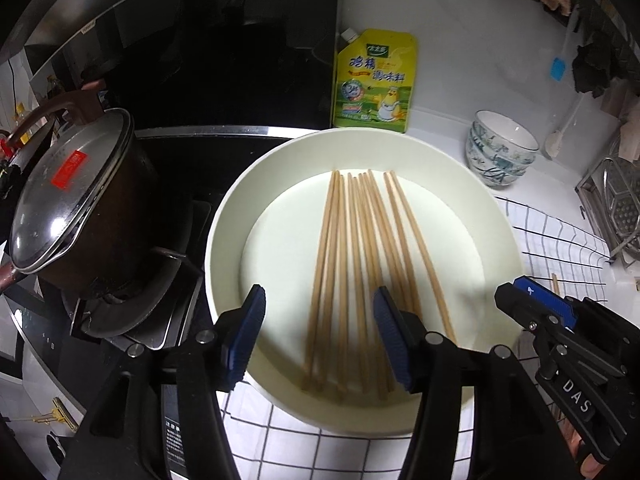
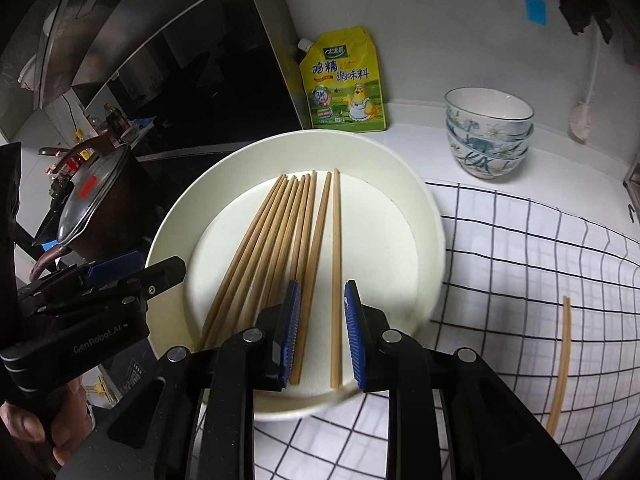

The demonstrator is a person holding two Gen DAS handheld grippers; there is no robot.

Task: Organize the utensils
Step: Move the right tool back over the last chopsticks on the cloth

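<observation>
Several wooden chopsticks (image 1: 360, 264) lie side by side in a round cream tray (image 1: 224, 216); they also show in the right wrist view (image 2: 280, 248), in the same tray (image 2: 420, 208). My left gripper (image 1: 320, 332) is open above the near ends of the chopsticks, holding nothing. My right gripper (image 2: 322, 334) is open above the near end of the rightmost chopsticks (image 2: 336, 264), with two of them between its fingers, not clamped. A pair of chopsticks (image 2: 562, 364) lies on the checked cloth to the right of the tray.
A lidded pot (image 1: 76, 204) sits on the stove at the left. A yellow seasoning pouch (image 1: 374, 80) leans on the wall behind the tray. Stacked patterned bowls (image 2: 488, 132) stand at the back right. A checked cloth (image 2: 520, 264) covers the counter. A metal rack (image 1: 616, 200) is far right.
</observation>
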